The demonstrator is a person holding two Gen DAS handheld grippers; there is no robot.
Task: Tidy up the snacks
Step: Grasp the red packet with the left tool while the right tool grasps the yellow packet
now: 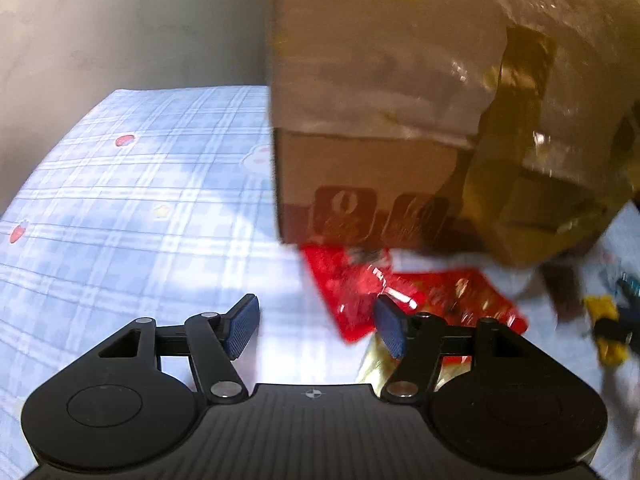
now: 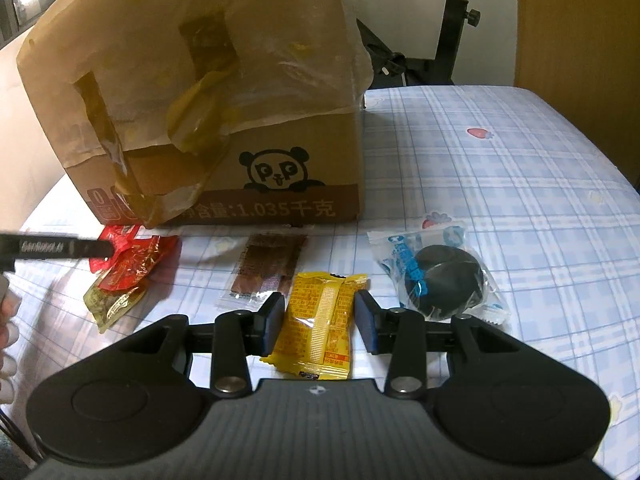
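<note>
On the blue plaid cloth [image 2: 500,152], a taped cardboard box [image 2: 224,120] stands at the back. From left to right in front of it lie red packets [image 2: 134,258], a gold packet [image 2: 112,306], a brown packet [image 2: 268,270], a yellow packet [image 2: 320,320] and a dark cookie pack [image 2: 442,280]. Your left gripper [image 1: 318,328] hangs wide open, empty, beside the red packets. Your right gripper [image 2: 320,322] straddles the yellow packet, jaws apart, not gripping.

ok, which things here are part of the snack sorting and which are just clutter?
Job:
cardboard box
yellow snack pack
red snack packs
brown snack pack
cookie pack
gold packet

Just there:
plaid cloth
black stand
</note>
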